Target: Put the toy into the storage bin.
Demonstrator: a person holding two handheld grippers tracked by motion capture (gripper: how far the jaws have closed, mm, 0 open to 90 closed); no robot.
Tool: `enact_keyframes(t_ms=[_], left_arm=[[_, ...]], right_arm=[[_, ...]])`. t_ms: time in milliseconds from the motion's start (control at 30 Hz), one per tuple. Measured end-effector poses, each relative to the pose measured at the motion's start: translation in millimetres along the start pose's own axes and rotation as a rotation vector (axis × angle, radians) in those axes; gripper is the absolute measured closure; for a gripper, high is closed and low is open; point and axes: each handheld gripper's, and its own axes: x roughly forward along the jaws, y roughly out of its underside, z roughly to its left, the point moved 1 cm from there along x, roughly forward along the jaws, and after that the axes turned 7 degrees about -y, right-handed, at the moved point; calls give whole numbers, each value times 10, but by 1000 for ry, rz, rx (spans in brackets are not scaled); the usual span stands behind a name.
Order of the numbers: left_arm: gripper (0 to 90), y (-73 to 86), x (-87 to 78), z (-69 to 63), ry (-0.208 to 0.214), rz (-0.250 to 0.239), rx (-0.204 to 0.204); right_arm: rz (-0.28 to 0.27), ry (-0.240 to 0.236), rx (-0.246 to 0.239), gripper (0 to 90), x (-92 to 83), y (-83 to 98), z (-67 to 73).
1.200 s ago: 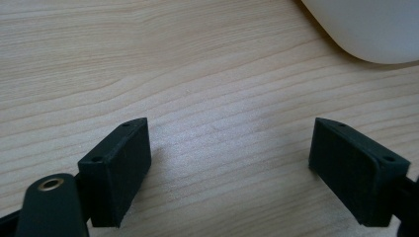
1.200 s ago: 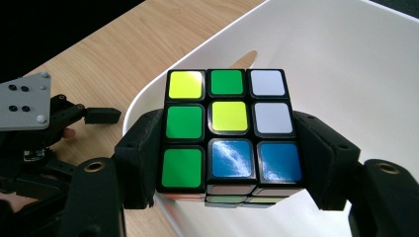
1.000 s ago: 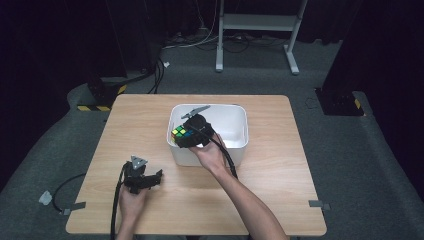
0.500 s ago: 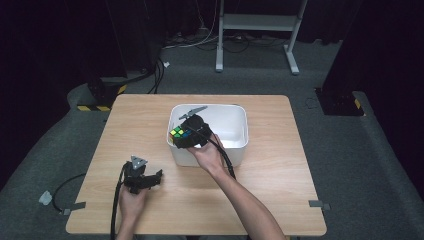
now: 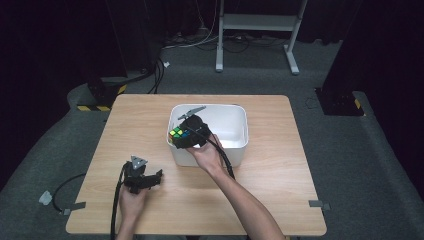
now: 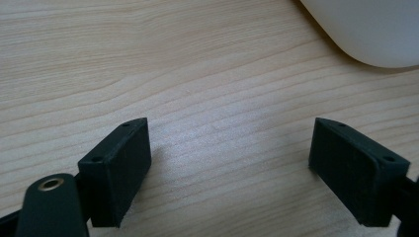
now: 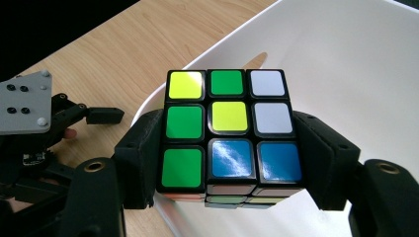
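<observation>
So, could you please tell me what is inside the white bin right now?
The white bin shows bare white walls and floor. The puzzle cube, clamped in the right gripper, hangs over its near-left rim. The floor under the cube and gripper is covered.

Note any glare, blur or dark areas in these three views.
High view: table evenly lit, surroundings nearly black. Right gripper view: glare streaks on a blue tile of the puzzle cube, otherwise sharp. Left gripper view: left gripper casts soft shadows on the wood; white bin slightly soft.
</observation>
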Motion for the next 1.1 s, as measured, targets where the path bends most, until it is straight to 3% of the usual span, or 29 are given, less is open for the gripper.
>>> enact_keyframes(t_ms=[600, 1100], left_arm=[[164, 0, 0, -3, -1, 1, 2], [164, 0, 0, -2, -1, 1, 2]], right_arm=[[-2, -5, 6, 337, 8, 1, -10], [30, 8, 23, 338, 82, 8, -16]])
